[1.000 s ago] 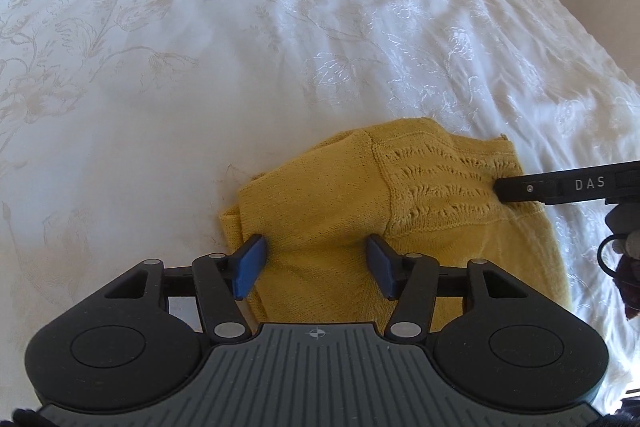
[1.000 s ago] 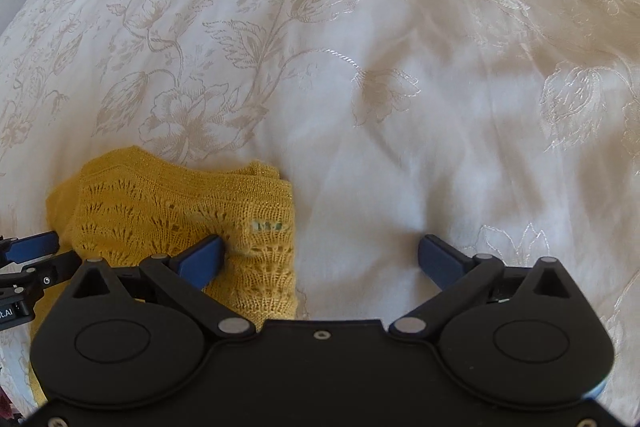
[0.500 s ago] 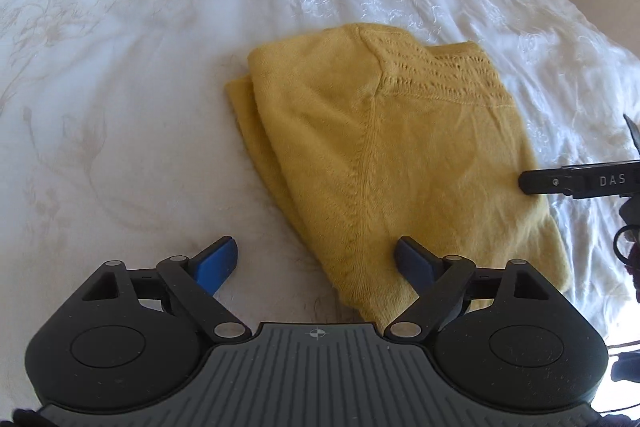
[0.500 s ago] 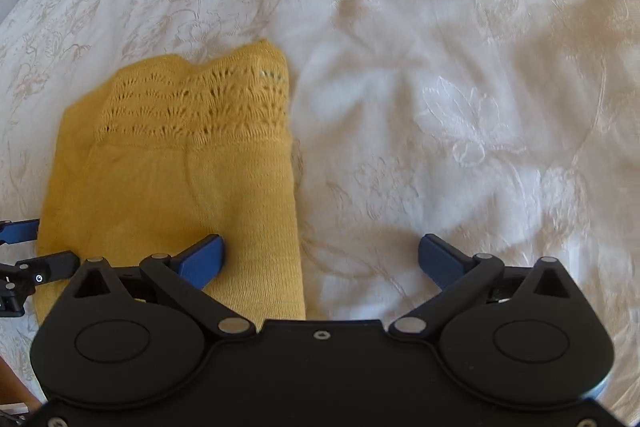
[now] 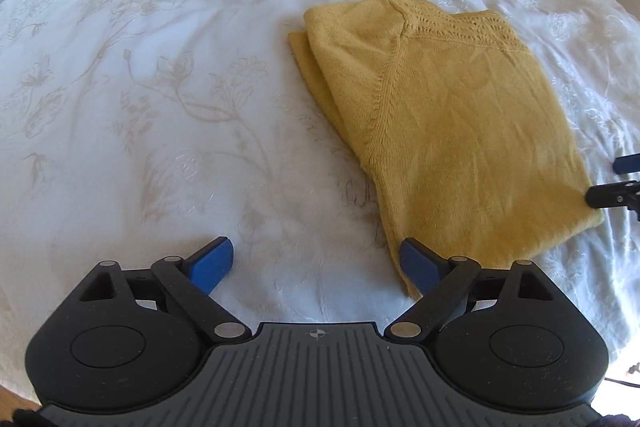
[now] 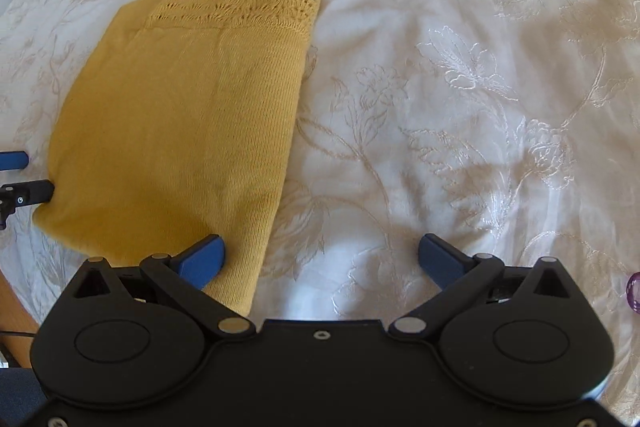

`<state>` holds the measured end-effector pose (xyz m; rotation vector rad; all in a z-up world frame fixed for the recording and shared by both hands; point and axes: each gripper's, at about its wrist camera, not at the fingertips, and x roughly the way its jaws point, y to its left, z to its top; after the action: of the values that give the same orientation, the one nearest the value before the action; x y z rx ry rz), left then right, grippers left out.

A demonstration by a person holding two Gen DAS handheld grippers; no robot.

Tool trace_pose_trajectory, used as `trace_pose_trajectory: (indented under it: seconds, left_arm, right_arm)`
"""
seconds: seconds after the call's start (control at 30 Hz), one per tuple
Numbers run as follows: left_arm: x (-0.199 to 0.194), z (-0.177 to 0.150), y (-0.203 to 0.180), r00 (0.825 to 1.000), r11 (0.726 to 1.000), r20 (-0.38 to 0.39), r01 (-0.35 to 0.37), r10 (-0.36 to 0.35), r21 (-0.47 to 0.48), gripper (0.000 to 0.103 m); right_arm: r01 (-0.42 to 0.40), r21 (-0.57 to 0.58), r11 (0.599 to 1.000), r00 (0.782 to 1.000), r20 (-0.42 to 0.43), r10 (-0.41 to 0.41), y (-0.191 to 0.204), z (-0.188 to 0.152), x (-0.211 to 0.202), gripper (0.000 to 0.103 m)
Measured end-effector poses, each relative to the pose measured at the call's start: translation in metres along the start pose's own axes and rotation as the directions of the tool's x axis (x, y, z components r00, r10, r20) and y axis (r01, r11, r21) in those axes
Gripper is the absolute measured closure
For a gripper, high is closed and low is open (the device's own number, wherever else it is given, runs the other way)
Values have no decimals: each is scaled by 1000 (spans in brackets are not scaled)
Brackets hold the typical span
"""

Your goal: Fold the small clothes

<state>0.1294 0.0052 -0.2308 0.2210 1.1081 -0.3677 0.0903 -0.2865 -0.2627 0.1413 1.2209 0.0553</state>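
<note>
Both grippers, left gripper [image 5: 316,265] and right gripper [image 6: 322,259], hang spread wide and empty over the near edge of the mustard-yellow knitted sweater [image 5: 452,131], lying folded flat on the white floral-embroidered bedspread [image 5: 160,107], so that fold looks done.

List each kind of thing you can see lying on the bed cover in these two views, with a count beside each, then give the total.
Folded mustard-yellow knitted garment: 1
Small purple translucent ring-shaped item, only partly in view at the right edge of the right wrist view: 1
Total: 2
Both lie on the white floral embroidered bed cover.
</note>
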Motion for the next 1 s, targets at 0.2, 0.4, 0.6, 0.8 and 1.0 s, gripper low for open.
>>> trace_pose_trajectory:
  seconds: [0.2,0.4,0.6,0.8,1.0]
  left_arm:
    - [-37,-14,-8,996,992,69,-56,64,-116,12]
    - [-83,-8,-36,986,984,155,-36,63,-172,11]
    - [-126,7,-69,958,985,269,-61,102,-159,11]
    - [-169,18,-92,905,968,375,-124,201,-219,11]
    - [-184,23,-99,901,951,356,-154,246,-269,11]
  right_arm:
    - [-17,22,1000,994,104,15,-9,-17,-43,0]
    - [-130,62,990,957,270,109,-16,-17,-101,0]
    - [-168,-3,986,922,354,158,-2,-9,-133,0]
    - [-113,-86,990,888,438,139,30,-12,-166,1]
    - [-104,-13,994,927,361,102,41,-11,-169,1]
